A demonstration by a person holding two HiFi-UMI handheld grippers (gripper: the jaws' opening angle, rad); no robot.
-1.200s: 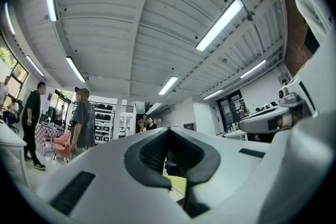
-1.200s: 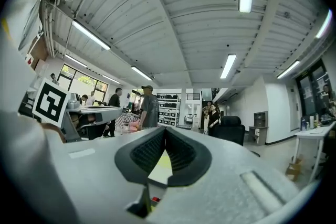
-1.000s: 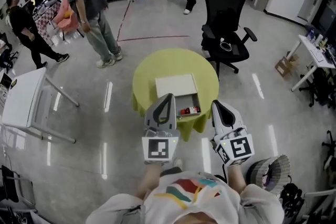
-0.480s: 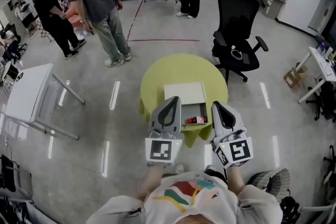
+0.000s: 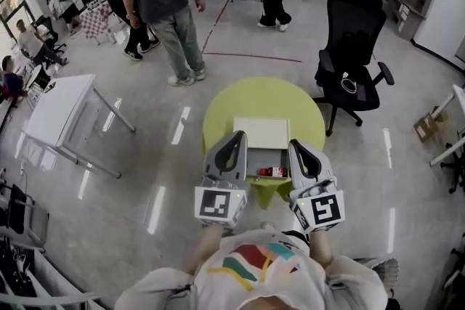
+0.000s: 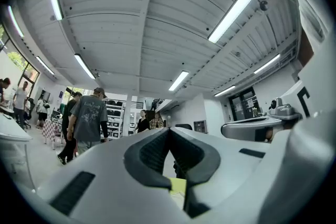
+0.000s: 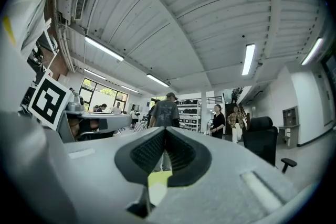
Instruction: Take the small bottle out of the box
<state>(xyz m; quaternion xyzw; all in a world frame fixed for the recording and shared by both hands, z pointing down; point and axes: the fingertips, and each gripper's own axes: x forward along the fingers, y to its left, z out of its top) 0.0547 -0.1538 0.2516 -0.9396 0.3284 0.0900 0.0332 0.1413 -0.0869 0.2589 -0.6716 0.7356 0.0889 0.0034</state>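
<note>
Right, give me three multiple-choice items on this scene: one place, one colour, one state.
1. The small red bottle lies: A inside the open white cardboard box; B on its lid; C between jaws.
2. The round cloth-covered table is: A blue; B yellow-green; C grey.
3. The right gripper is: A shut, empty; B open; C shut on the bottle.
Key: A, the head view shows it within the box walls; B, the cloth is yellow-green; A, the right gripper view shows the pads meeting with nothing between.
</note>
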